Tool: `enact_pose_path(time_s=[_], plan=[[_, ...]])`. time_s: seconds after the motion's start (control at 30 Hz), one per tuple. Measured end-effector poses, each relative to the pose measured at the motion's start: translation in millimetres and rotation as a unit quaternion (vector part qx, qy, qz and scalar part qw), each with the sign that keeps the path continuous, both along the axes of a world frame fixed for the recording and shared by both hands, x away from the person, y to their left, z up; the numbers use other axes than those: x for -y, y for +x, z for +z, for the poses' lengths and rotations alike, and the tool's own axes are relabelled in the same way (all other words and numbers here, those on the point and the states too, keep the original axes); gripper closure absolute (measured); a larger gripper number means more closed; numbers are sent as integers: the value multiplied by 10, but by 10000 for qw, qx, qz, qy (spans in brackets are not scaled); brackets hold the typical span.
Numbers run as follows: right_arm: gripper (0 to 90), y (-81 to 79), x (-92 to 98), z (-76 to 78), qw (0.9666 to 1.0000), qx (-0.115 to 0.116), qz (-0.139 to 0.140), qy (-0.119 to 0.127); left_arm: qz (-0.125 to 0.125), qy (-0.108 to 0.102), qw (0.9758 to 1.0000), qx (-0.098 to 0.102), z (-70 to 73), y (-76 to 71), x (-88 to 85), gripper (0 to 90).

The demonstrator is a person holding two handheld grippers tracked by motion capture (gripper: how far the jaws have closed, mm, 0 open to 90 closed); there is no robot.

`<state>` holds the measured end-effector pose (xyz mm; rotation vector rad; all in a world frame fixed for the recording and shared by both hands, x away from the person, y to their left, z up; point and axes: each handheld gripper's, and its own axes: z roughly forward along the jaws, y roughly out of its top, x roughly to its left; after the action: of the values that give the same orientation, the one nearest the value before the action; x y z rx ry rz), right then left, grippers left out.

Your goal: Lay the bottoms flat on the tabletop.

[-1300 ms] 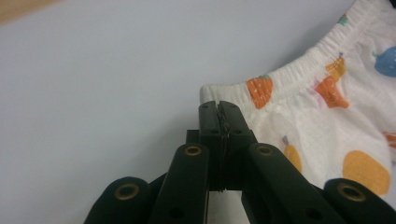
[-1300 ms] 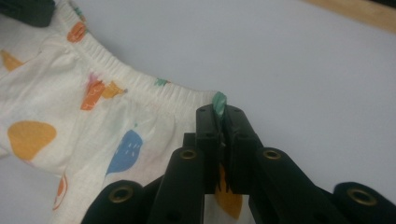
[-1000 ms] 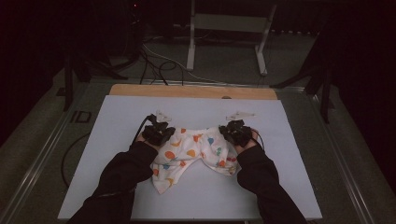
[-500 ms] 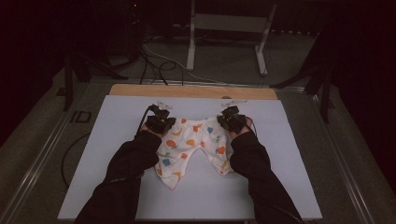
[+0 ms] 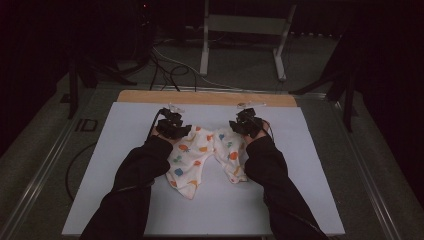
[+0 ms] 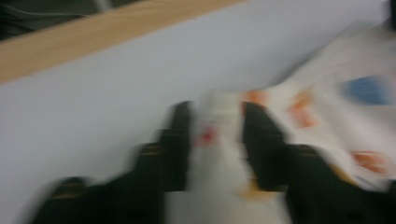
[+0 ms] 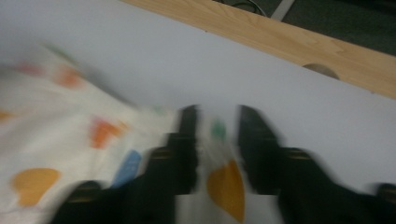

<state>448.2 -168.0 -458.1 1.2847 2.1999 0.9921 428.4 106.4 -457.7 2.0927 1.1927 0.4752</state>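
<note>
Patterned cloth [image 5: 202, 156] lies mid-frame on the white surface [image 5: 300, 165], w/ no containers. Left gripper [image 5: 172, 125] pinches its upper-left corner, right gripper [image 5: 247, 123] pinches the upper-right corner; both gripper views blurred, cloth between jaws.

High view dim, room around table [image 5: 300, 165] nearly black, detail soft. Both gripper views brighter but heavily motion-blurred, edges smeared.

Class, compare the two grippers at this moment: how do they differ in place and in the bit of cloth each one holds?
The left gripper pinches the cloth's left top corner; the right gripper pinches its right top corner. An orange patch lies between the right gripper's jaws, a small red one between the left's. Both are shut on cloth, near the table's far edge.
</note>
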Motion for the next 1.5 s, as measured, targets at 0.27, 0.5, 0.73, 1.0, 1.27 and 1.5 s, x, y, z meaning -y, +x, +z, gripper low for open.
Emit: enact_pose_path(time_s=[0.27,0.5,0.73,1.0,1.27,1.5], plan=[[327,-64,81,5,9999,-117,-92,-10,-212,-383,9987,-268,-10,-69,-32,223],[145,-185,148,56,9993,-70,223,296,-505,-596,9968,-147,48,-176,-83,83],[132,-332,169,94,9985,24,436,337,-715,-729,9947,-73,92,-276,-154,25],[135,-498,194,106,9973,77,630,373,-903,-664,9937,-16,168,-397,-218,18],[137,-694,257,140,9960,161,789,398,-1161,-780,9902,19,200,-585,-291,21],[137,-919,319,119,9946,174,932,430,-1315,-842,9877,44,224,-763,-362,21]])
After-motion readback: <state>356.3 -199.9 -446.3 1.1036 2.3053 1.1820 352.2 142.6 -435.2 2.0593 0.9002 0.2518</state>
